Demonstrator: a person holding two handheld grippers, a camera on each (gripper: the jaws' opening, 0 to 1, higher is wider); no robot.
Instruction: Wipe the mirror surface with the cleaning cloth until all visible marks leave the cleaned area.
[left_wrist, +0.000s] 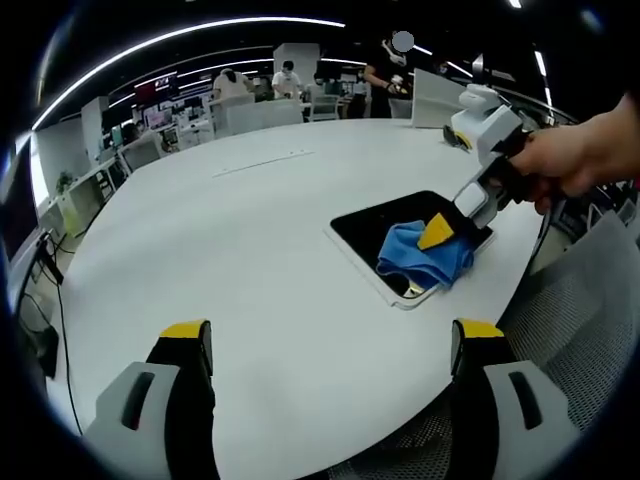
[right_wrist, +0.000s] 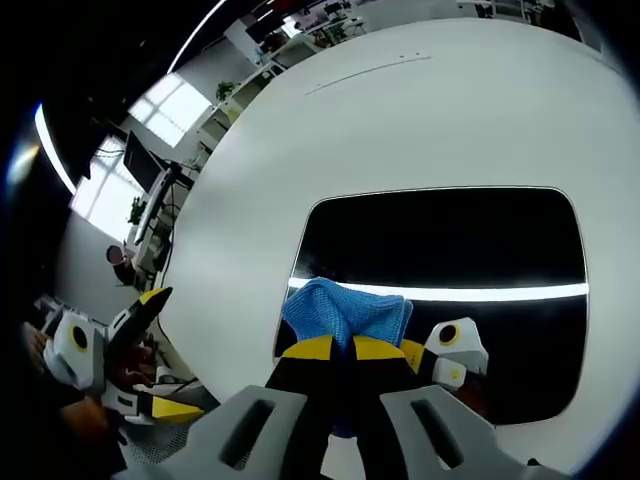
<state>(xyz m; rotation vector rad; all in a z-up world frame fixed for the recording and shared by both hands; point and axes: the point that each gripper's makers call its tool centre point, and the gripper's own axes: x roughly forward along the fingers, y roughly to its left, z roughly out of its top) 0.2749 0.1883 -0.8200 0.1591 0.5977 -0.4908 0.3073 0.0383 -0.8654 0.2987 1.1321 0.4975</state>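
The mirror (left_wrist: 375, 232) is seen as a dark rounded-corner rectangle with a thin pale frame, laid flat on the white desk (left_wrist: 230, 260) near its edge; in the right gripper view the mirror (right_wrist: 440, 240) reflects a bright ceiling light strip across its dark face. The cleaning cloth (left_wrist: 425, 255) is blue, crumpled, and rests on the mirror end nearest the desk edge. It is pinched by the right hand-held gripper (left_wrist: 440, 232), whose yellow-tipped jaws are closed on it; a hand (left_wrist: 580, 160) is seen gripping that tool's handle. In the right gripper view the cloth (right_wrist: 345, 312) is bunched between the jaws of the right hand-held gripper (right_wrist: 343, 348), pressed to the glass. The left hand-held gripper (left_wrist: 335, 330) is held wide apart, with nothing between its jaws, above bare desk and well apart from the mirror. The left gripper view takes in an office background with people standing at desks; the right gripper view picks up the left hand-held gripper (right_wrist: 150, 300) at the left, off the desk edge, plus windows and a monitor.
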